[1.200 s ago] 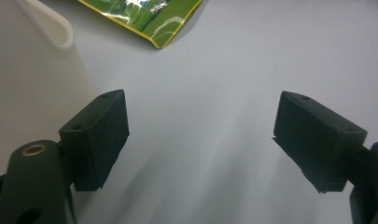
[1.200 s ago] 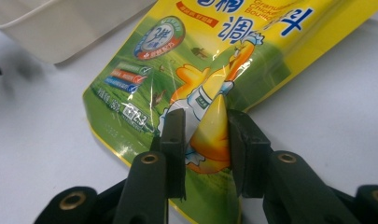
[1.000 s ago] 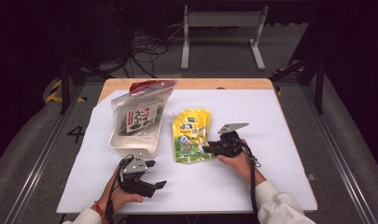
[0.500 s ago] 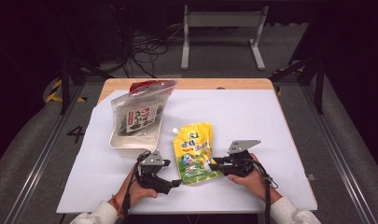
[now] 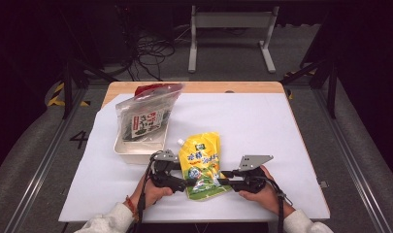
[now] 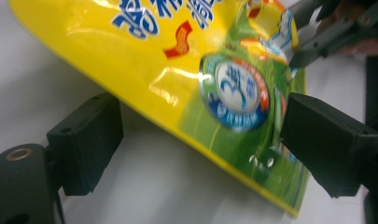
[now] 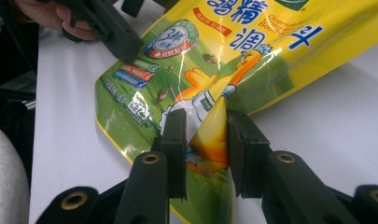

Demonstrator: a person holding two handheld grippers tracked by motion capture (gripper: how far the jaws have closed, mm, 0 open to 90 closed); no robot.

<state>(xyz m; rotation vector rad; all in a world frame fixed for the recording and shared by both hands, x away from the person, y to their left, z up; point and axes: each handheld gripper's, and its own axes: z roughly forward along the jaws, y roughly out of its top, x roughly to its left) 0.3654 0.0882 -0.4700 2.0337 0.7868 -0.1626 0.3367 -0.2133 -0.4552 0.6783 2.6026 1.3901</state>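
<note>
1. Spread wide, the jaws of my left gripper [image 5: 182,183] stood open on either side of the yellow pouch [image 5: 202,165], one pad at 9 o'clock in the left gripper view and the other at 3 o'clock; whether the 3 o'clock pad brushed the foil, I could not tell, and the 9 o'clock pad stood clear of it.
2. From above, my left hand [image 5: 153,191] sat at 7 o'clock of the pouch, with the gripper reaching in toward the pouch's lower left edge.
3. At 11 o'clock of that hand stood a white tray [image 5: 136,151], and a clear bag [image 5: 145,116] of dark contents leaned out of it toward 12 o'clock.
4. The yellow pouch lay flat on the white table cover [image 5: 262,121], near the front edge, its spout corner [image 5: 181,142] pointing to 11 o'clock and its green bottom end between my two grippers.
5. Nearly together, the jaws of my right gripper [image 7: 203,140] pinched a raised fold of the pouch's lower part, the foil standing up between the pads.
6. From above, my right hand [image 5: 262,189] lay at 4 o'clock of the pouch, with its gripper reaching in from 3 o'clock.
</note>
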